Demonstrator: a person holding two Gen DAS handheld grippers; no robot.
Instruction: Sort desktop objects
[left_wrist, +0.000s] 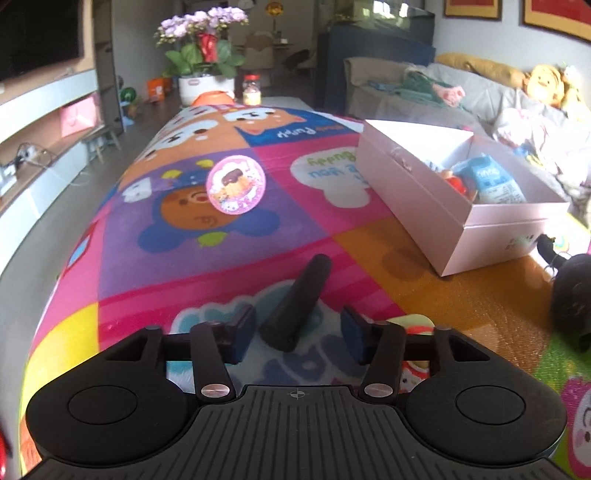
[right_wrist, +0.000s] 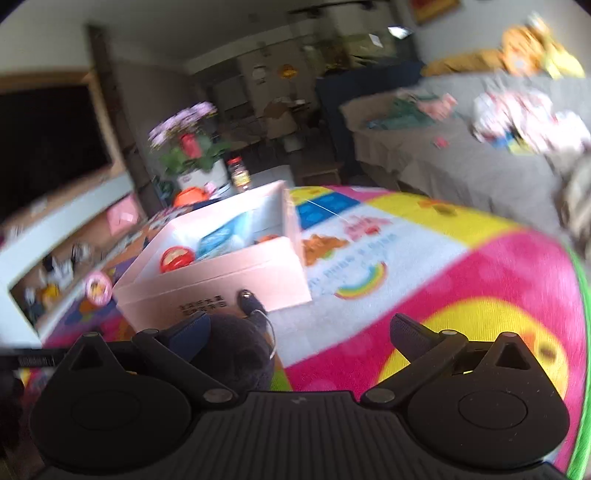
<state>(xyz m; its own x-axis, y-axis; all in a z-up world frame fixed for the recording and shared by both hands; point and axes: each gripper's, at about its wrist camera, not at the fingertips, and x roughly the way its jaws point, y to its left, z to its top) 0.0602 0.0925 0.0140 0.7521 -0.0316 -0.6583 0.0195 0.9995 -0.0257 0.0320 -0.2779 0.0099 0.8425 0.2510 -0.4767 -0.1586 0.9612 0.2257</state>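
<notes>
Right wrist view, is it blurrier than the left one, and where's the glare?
Yes. The right wrist view is smeared all over; the print on the pink box is unreadable. The left wrist view is sharper: the round pink sticker and the black cylinder show clear edges. Glare there whitens the box's far flap. Both fisheyes bow the colourful mat.
</notes>
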